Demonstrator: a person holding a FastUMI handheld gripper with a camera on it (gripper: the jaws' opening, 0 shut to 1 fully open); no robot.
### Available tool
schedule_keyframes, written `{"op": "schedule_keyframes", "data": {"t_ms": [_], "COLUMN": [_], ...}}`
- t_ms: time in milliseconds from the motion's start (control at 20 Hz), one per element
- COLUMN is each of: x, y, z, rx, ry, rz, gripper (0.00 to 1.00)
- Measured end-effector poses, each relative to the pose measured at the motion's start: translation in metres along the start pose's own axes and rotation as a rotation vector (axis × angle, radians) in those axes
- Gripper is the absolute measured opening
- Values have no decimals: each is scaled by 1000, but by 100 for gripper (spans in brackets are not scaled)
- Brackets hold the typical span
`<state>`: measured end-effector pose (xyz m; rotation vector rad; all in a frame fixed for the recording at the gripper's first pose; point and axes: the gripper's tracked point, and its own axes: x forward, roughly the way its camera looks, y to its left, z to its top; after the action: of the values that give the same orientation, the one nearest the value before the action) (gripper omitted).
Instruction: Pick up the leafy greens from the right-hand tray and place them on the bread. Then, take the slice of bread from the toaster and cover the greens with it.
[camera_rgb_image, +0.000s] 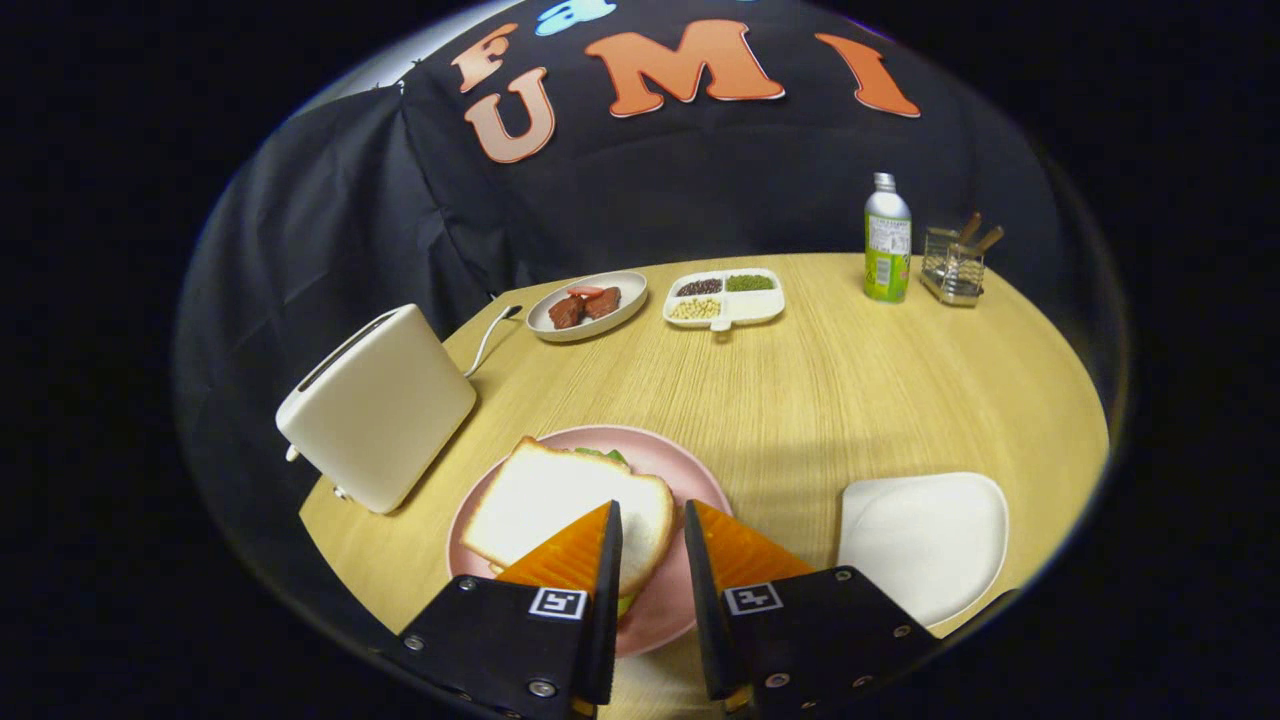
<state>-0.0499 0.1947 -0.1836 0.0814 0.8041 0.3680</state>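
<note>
Resting on greens (603, 455), bread (560, 500) fills pink plate (690, 590); claw (652, 525) narrowly parted.

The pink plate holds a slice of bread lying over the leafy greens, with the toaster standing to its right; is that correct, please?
Not quite: the gripper view shows the toaster to the left of the pink plate, not right. The slice of bread does cover the leafy greens. The gripper hangs open above the plate.

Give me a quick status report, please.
Gripper fingers apart, holding nothing. Top bread slice covers greens on pink plate. White tray bare. Nothing blocking.
</note>
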Motion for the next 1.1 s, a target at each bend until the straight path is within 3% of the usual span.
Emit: {"op": "schedule_keyframes", "data": {"t_ms": [600, 900, 1100], "x": [-70, -94, -106], "y": [-18, -8, -12], "z": [119, 138, 147], "rx": [-157, -177, -194], "ry": [-561, -685, -725], "rz": [-194, -201, -215], "gripper": [76, 95, 98]}}
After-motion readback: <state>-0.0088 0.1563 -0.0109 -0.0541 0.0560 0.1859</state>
